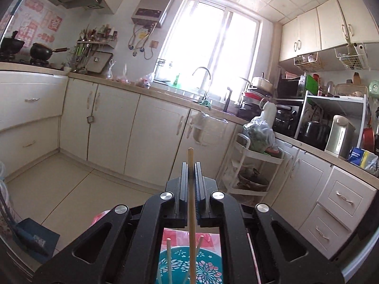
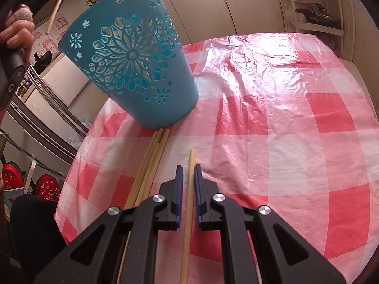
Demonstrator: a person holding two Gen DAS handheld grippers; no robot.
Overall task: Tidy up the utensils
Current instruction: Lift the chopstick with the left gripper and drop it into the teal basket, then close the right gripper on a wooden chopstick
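The teal basket (image 2: 132,64), its wall cut through with flower shapes, stands on the pink-checked tabletop (image 2: 272,123). Seen from above it in the left view, two pale chopsticks (image 1: 168,260) lean inside the basket. The left tool (image 1: 191,177) is above the basket, clamped on one chopstick (image 1: 191,165). Just in front of the basket's base lies a bundle of chopsticks (image 2: 151,161). Beside that bundle, the right tool (image 2: 188,177) grips a single chopstick (image 2: 191,158).
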